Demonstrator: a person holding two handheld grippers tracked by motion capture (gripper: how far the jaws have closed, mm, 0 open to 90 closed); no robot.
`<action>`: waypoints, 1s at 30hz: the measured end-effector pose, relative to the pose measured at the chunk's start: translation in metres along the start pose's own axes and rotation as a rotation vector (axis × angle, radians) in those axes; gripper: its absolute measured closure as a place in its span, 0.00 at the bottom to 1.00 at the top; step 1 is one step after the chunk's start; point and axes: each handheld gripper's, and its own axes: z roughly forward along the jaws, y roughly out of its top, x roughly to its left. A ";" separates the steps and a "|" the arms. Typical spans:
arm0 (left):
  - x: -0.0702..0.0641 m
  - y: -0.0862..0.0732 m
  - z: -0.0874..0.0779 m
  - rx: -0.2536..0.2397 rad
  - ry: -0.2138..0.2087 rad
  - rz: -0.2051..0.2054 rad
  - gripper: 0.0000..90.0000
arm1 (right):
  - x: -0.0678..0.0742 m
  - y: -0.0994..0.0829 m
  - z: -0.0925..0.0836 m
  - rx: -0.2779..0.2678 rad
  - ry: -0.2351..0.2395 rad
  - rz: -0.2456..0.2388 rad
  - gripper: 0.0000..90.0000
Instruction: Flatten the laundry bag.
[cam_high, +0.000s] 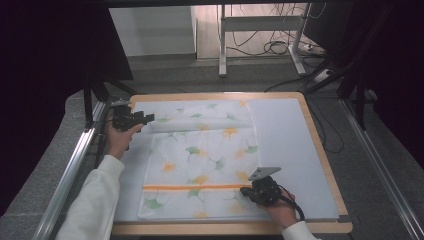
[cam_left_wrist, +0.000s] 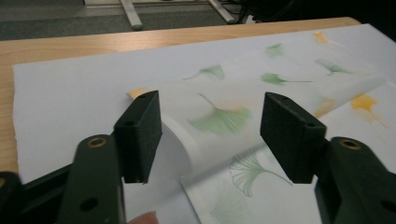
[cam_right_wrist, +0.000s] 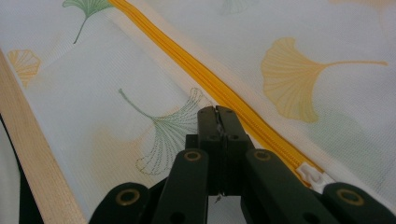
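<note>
A white mesh cloth bag (cam_high: 205, 150) printed with green and yellow ginkgo leaves lies flat on a white mat (cam_high: 285, 145). An orange zipper (cam_high: 195, 187) runs across its near part. My left gripper (cam_high: 137, 119) is at the bag's far left corner. In the left gripper view it (cam_left_wrist: 210, 107) stands open over a curled fold of the cloth (cam_left_wrist: 182, 135), with the pads clear of it. My right gripper (cam_high: 247, 191) sits at the near right by the zipper. In the right gripper view its jaws (cam_right_wrist: 218, 112) are shut, tips down on the cloth beside the zipper (cam_right_wrist: 210, 79). The zipper pull (cam_right_wrist: 310, 175) lies close by.
The mat covers a wooden table (cam_high: 320, 145) whose bare edge (cam_left_wrist: 93, 44) runs along the far side. A strip of bare mat lies to the right of the bag. Metal rails (cam_high: 75, 160) flank the table, and cables (cam_high: 280, 47) lie on the floor beyond.
</note>
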 end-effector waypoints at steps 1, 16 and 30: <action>0.000 0.000 0.000 0.000 0.000 0.000 0.41 | 0.000 0.000 0.000 0.000 0.000 0.000 0.99; -0.056 -0.023 -0.005 0.083 -0.144 0.136 0.39 | 0.000 0.001 0.000 0.002 0.000 0.004 0.99; -0.092 -0.041 -0.018 0.088 -0.217 0.164 0.39 | -0.009 0.003 -0.009 -0.043 -0.004 0.024 0.99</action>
